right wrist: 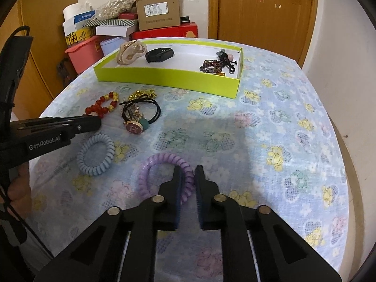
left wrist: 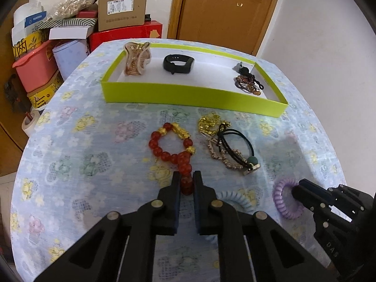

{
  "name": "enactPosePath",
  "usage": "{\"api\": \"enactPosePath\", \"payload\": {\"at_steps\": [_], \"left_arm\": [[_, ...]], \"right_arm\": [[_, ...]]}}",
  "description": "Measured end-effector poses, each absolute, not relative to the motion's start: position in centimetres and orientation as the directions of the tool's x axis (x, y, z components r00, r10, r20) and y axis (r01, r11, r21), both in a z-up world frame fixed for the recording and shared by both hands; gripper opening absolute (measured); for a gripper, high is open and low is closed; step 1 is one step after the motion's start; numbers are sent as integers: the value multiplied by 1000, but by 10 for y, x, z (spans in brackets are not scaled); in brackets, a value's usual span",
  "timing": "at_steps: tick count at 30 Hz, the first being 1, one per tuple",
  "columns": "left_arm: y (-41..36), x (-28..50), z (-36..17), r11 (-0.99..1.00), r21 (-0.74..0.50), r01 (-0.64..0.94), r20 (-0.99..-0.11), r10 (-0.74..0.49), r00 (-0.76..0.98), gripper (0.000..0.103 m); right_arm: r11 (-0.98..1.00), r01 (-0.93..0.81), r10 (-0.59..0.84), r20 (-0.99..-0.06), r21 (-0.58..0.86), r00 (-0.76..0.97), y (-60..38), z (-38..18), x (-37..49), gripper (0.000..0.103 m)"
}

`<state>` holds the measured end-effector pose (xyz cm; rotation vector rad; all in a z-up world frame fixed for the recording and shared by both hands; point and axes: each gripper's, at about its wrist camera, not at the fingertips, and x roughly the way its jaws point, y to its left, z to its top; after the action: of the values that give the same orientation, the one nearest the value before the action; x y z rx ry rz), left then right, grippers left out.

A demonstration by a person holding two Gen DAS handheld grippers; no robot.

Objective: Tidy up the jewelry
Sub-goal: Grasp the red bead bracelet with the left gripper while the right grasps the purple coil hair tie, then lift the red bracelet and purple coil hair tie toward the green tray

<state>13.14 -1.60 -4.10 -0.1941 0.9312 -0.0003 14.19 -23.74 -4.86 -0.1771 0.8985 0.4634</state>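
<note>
A red bead bracelet (left wrist: pixel 172 146) with gold charms lies on the floral tablecloth. My left gripper (left wrist: pixel 186 177) is shut on its near beads; from the right wrist view it (right wrist: pixel 97 122) covers that end of the bracelet (right wrist: pixel 102 107). My right gripper (right wrist: pixel 186 172) is shut on the right side of a purple coil hair tie (right wrist: pixel 164 178), which also shows in the left wrist view (left wrist: pixel 285 198). A lime-green tray (left wrist: pixel 188 96) at the far side holds a gold hair claw (left wrist: pixel 137 58), a black wristband (left wrist: pixel 178 63) and dark bead bracelets (left wrist: pixel 246 82).
A gold chain (left wrist: pixel 209 122), a glitter clip and a black hair tie with a round charm (left wrist: pixel 231 152) lie beside the red bracelet. A light-blue coil tie (right wrist: pixel 96 154) lies near my left gripper. Boxes and a pink bin (left wrist: pixel 35 65) stand beyond the table's left edge.
</note>
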Motion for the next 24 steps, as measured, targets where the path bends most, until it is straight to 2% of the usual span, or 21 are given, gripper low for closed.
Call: {"api": "enactPosePath", "payload": {"at_steps": [24], "left_arm": [[6, 82, 1, 982, -189, -25, -711, -119, 693, 10]], "right_arm": [[880, -465, 389, -716, 101, 580, -249, -11, 118, 9]]}}
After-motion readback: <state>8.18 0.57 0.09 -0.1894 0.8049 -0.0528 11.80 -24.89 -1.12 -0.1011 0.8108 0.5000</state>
